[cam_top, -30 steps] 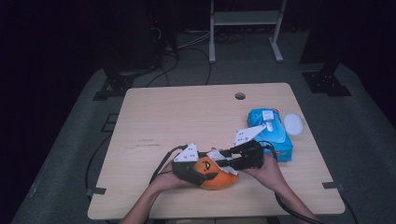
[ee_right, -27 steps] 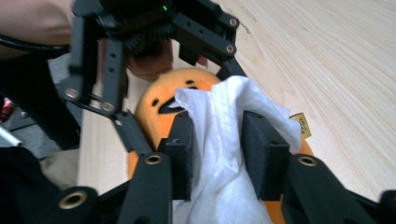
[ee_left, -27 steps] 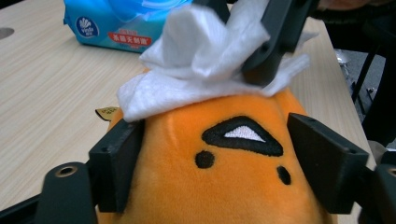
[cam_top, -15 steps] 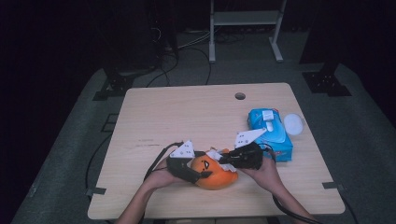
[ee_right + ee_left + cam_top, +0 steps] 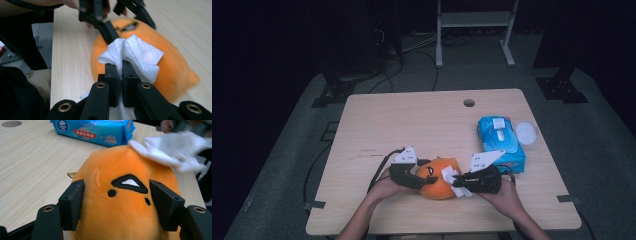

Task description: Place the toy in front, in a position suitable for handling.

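Observation:
An orange plush toy (image 5: 438, 184) with a stitched black eye lies near the table's front edge. My left gripper (image 5: 422, 181) holds it from the left. In the left gripper view the two black pads (image 5: 73, 205) press into the plush's (image 5: 120, 212) sides, and the jaws have just been closing on it. My right gripper (image 5: 458, 183) is shut on a crumpled white wipe (image 5: 135, 53), which rests against the plush's (image 5: 172, 72) right side. That wipe (image 5: 172, 152) also lies on top of the toy in the left gripper view.
A blue pack of wipes (image 5: 499, 141) lies at the right of the wooden table (image 5: 412, 120), with a round white lid (image 5: 526, 132) beside it. A small cable hole (image 5: 469, 103) is near the far edge. Both forearms come in over the front edge.
My right gripper has come a little nearer the front edge, and the wipe now lies against the plush. The left gripper has shifted slightly left, gripping the toy's side.

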The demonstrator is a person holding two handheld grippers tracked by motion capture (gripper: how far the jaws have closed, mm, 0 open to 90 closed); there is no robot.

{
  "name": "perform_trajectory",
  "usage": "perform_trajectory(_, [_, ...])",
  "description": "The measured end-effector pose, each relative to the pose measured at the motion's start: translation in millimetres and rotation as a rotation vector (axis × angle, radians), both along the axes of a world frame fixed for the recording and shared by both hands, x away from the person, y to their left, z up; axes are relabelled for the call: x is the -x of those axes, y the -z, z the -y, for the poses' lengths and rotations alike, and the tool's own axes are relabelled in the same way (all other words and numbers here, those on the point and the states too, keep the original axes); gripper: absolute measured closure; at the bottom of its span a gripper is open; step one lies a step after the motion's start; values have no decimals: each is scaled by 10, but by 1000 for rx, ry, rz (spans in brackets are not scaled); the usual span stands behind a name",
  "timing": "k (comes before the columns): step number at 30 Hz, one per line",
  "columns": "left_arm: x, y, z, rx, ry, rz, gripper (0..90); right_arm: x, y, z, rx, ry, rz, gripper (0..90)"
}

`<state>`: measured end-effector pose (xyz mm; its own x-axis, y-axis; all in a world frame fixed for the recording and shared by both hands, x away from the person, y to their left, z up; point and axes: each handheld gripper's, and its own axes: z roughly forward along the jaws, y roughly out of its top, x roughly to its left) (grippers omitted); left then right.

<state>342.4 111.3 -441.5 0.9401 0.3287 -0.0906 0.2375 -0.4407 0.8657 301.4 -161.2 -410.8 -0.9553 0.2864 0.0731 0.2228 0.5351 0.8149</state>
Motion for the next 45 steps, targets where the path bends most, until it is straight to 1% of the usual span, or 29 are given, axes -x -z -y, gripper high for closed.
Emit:
perform_trajectory(2, [-7,7,-13,4,-6,-5,323,-2,-15,-74,20,-7,25,844])
perform_trajectory(3, [-14,12,-27,7,-9,-8,326,-19,-14,-80,23,-7,28,845])
perform_trajectory(4, [-21,18,-38,12,-12,-14,327,-40,-7,-64,15,0,26,846])
perform_trajectory(6, [-35,22,-50,16,-11,-20,328,-82,21,3,15,23,21,846])
perform_trajectory(9, [-39,19,-44,16,-4,-18,327,-119,76,140,8,60,5,846])
perform_trajectory(11, [-39,16,-40,13,-2,-17,327,-115,98,213,20,79,3,846])
perform_trajectory(14, [-41,14,-17,8,-6,-13,326,-94,96,230,33,85,10,846])
perform_trajectory(16, [-51,21,6,11,-11,-12,327,-66,61,152,25,61,17,847])
perform_trajectory(17, [-55,25,18,17,-12,-17,327,-45,40,83,21,35,21,846])
perform_trajectory(19, [-55,24,29,15,-10,-14,327,-6,8,-59,29,-8,42,846])
perform_trajectory(20, [-50,21,25,11,-9,-10,329,6,-8,-125,41,-22,62,846])
perform_trajectory(21, [-48,22,20,12,-9,-10,331,3,-25,-168,56,-20,88,846])
perform_trajectory(22, [-46,26,12,16,-9,-12,332,-12,-31,-170,57,-11,94,847])
perform_trajectory(23, [-48,32,1,17,-6,-12,333,-44,-37,-147,48,8,86,847])
perform_trajectory(24, [-49,33,-3,17,-4,-13,333,-90,-38,-93,34,40,75,847])
perform_trajectory(26, [-51,31,-5,14,3,-9,333,-161,-28,27,12,83,64,846])
perform_trajectory(27, [-51,28,-6,13,4,-9,332,-179,-17,71,11,97,61,846])
perform_trajectory(29, [-51,27,-10,14,6,-13,325,-202,34,168,15,119,36,846])
perform_trajectory(32, [-38,24,-3,13,15,-14,306,-149,116,239,23,116,7,846])
perform_trajectory(34, [-25,17,12,4,23,-5,301,-93,122,247,17,102,0,846])
perform_trajectory(36, [-10,16,28,5,32,0,304,-33,97,204,11,72,6,846])
perform_trajectory(38, [11,19,54,5,55,12,311,-5,57,128,8,56,23,846])
perform_trajectory(40, [49,19,88,2,83,26,316,-28,0,62,-5,53,46,846])
perform_trajectory(43, [87,6,104,-15,112,53,318,-132,-68,8,-20,75,76,845])
perform_trajectory(45, [101,14,78,-17,125,56,320,-220,-61,14,-33,93,67,845])
